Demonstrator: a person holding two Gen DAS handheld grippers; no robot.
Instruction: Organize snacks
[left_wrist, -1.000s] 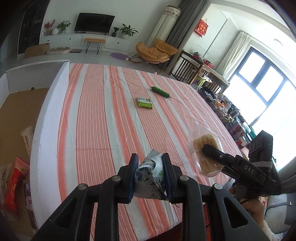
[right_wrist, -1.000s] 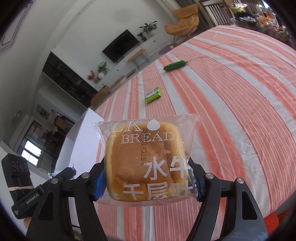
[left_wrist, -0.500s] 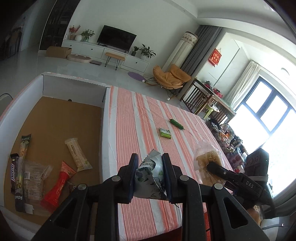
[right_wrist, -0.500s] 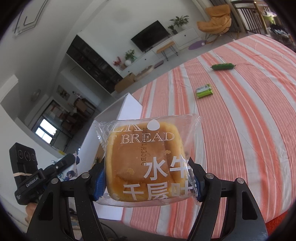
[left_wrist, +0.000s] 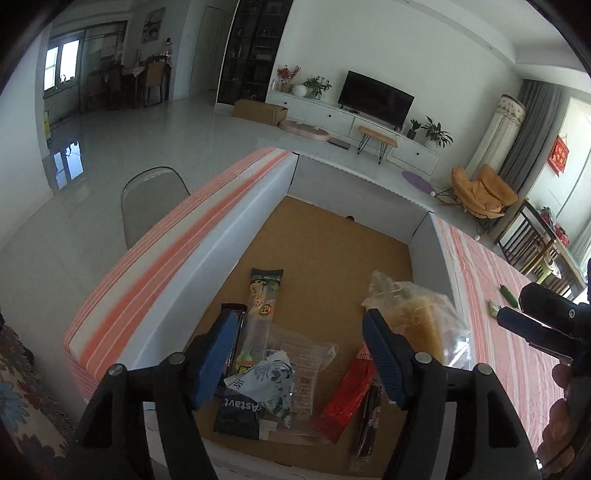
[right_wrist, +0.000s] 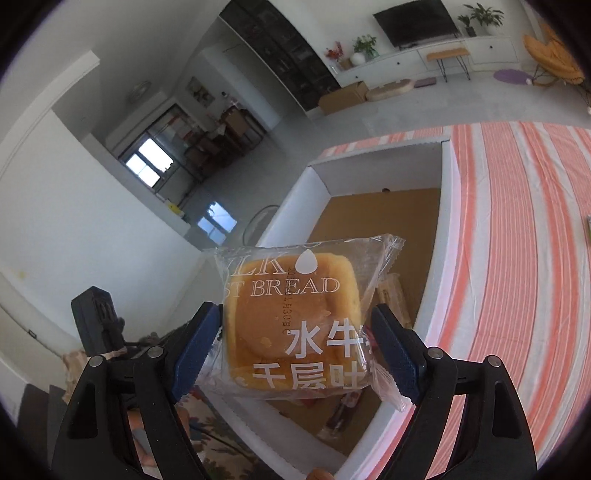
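We hold the left gripper (left_wrist: 299, 354) with its blue-padded jaws spread wide and nothing between them, above the near end of the white-walled cardboard box (left_wrist: 207, 266). Directly beneath it, on the box's brown floor, lies the small white-and-green snack packet (left_wrist: 271, 384), resting partly on a black bar wrapper (left_wrist: 238, 410) and a clear crinkled bag (left_wrist: 303, 365). Beside them in the box sit a red packet (left_wrist: 345, 391), a dark slim stick pack (left_wrist: 365, 424) and, farther in, a long clear-and-black sachet (left_wrist: 262, 299).

Our right gripper (right_wrist: 295, 350) is clamped on the bread packet (right_wrist: 295, 325), a golden square loaf sealed in clear film printed "BREAD" with white Chinese characters, pinched by its two sides and raised above the box's right portion. In the left wrist view the same loaf (left_wrist: 417, 317) hangs over the box near its right wall.

Beyond that wall, the orange-and-white striped tablecloth (right_wrist: 517, 258) stretches away, with a small green packet (left_wrist: 493, 308) and a cucumber (left_wrist: 506, 293) lying on it well apart from the box. Past the box's far wall we see a grey chair (left_wrist: 151, 199), then the living room with a television (left_wrist: 375, 98) on a white cabinet.
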